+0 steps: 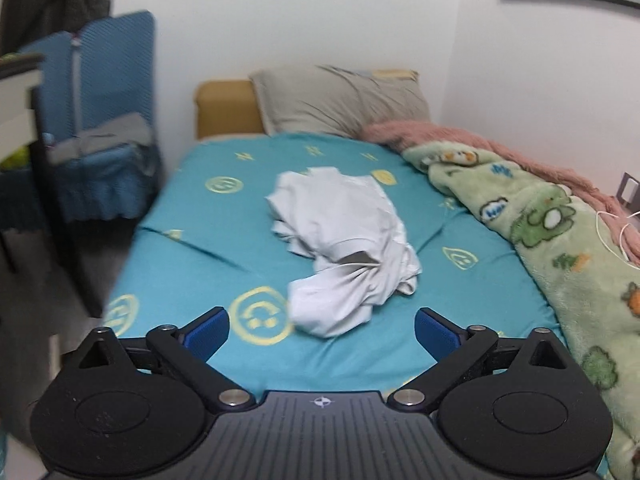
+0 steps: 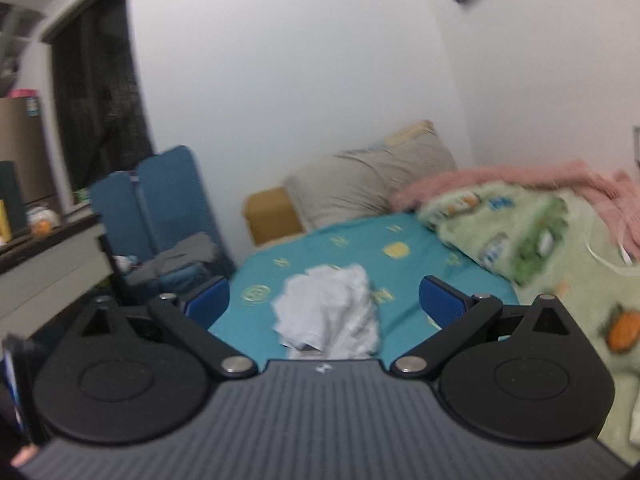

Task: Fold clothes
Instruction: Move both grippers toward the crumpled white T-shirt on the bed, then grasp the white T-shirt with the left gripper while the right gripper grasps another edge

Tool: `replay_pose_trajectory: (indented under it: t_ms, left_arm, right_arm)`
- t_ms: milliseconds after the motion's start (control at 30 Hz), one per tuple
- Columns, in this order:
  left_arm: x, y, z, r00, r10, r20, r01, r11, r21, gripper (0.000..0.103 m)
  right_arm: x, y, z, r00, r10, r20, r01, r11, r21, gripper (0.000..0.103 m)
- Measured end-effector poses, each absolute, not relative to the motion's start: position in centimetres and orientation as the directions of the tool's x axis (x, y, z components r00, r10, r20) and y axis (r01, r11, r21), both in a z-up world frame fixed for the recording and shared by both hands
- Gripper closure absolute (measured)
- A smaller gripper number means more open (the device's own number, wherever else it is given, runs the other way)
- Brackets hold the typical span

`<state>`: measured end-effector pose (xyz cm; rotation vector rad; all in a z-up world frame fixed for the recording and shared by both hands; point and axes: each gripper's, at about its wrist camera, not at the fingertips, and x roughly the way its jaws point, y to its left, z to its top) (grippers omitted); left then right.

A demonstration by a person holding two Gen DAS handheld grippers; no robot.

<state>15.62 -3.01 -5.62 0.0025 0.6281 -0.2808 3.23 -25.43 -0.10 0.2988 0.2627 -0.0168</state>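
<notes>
Both claws, the left claw (image 1: 322,330) and the right claw (image 2: 324,304), gape wide and empty just short of the white garment (image 1: 344,248), crumpled mid-bed on the teal sheet (image 1: 192,216). Light, limp cloth; pinching an outer hem looks best.

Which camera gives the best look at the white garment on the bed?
The left wrist view: the whole crumpled white garment shows sharply. The right wrist view blurs it, and the gripper body hides its near edge.
</notes>
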Motion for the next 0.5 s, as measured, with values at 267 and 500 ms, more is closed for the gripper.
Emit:
replay_pose_trajectory:
  t_ms: [267, 500]
  left_arm:
    - [28.0, -7.9, -10.3, 0.688, -0.38, -0.619, 0.314, 0.924, -0.218, 0.006]
    - [33.3, -10.6, -12.4, 0.665, -0.352, -0.659, 0.319, 0.931, -0.175, 0.07]
  right_arm:
    - [5.4, -27.5, -4.3, 0.942, 0.057, -0.331, 0.054, 0.947, 0.316, 0.0]
    - [8.8, -29.1, -7.9, 0.938, 0.048, -0.343, 0.071, 0.942, 0.327, 0.0]
